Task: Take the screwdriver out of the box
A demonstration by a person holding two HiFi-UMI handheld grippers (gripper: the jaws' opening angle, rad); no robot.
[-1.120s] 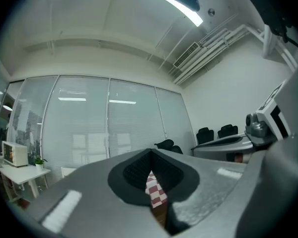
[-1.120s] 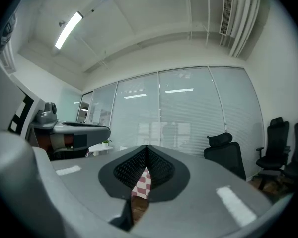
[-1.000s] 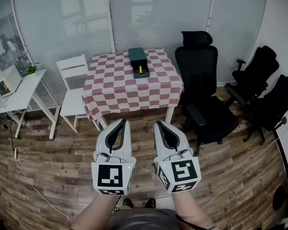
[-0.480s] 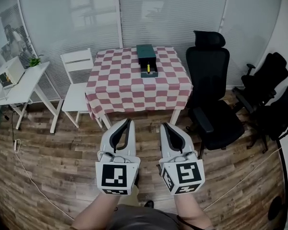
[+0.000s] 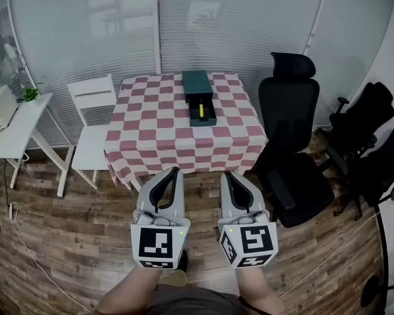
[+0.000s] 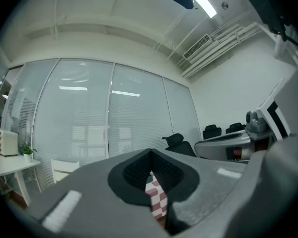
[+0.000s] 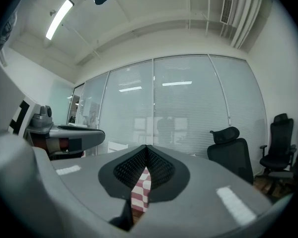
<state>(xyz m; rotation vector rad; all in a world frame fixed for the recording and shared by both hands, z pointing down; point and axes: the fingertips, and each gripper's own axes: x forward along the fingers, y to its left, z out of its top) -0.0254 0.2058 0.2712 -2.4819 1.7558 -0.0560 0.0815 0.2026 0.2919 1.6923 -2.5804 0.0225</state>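
Both grippers are empty and closed. The left gripper and the right gripper each have their jaws brought together at the tips, with only a thin slit lower down through which the checked cloth shows. They are held side by side, level, over the wooden floor, well short of the table. The screwdriver lies far ahead of them, slightly nearer the line of the left gripper's tips, its yellow handle showing in the open near end of the dark green box – nothing has touched it yet.

The main risk I see is arriving with the jaws shut: closed tips would only prod the handle or the box wall, and since the box sits loose on a cloth, a push could slide it away or bunch the fabric under it. The opening also looks narrow, so jaws spread too wide may straddle the box wall instead of the handle and lift or drag the whole box. A rounded handle gripped off-centre could roll out of the pads and drop back in. The free gripper probably needs to steady the box, or it may come up with the tool. To the right of the right gripper a black office chair stands just beside the table corner – an approach swung that way could knock it.
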